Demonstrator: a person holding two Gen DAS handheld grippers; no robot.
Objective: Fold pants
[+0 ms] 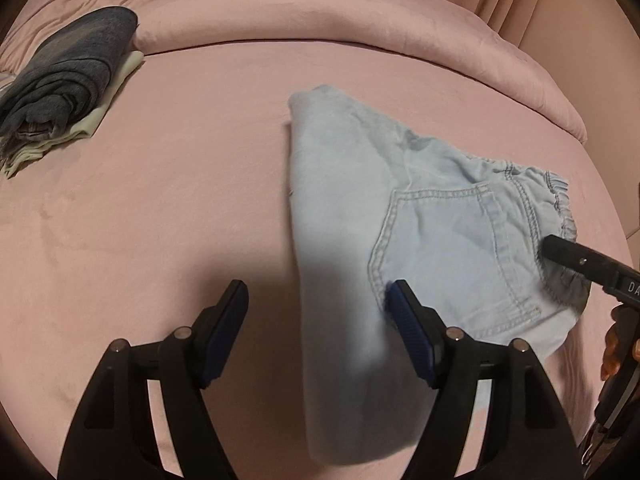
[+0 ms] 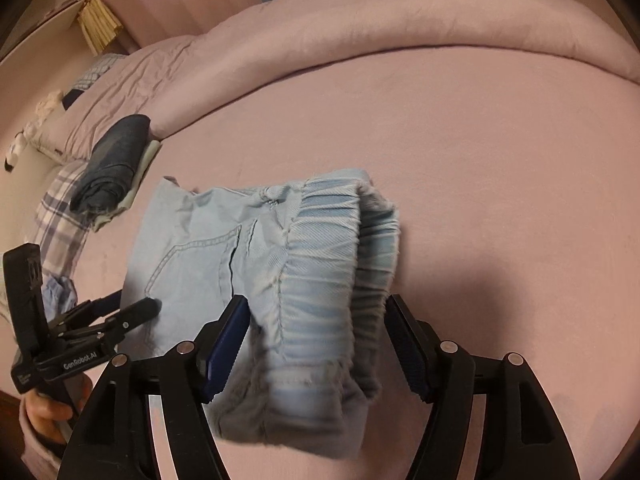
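Light blue denim pants (image 1: 340,200) lie folded on the pink bed sheet (image 1: 160,220), back pocket up. My left gripper (image 1: 318,304) is open and straddles the pants' folded left edge; its right pad touches the cloth and the left pad stands clear over the sheet. In the right wrist view the elastic waistband end of the pants (image 2: 320,280) bulges between the spread fingers of my right gripper (image 2: 316,312), which is open. The left gripper (image 2: 135,300) shows there at the pants' near left corner. One of the right gripper's fingers (image 1: 568,254) rests at the waistband.
A stack of folded clothes (image 1: 68,80), dark grey on top of pale green, sits at the far left of the bed. A rolled pink duvet (image 1: 320,20) borders the far side. A plaid cloth (image 2: 60,216) and a person's hand (image 2: 48,412) show at the left.
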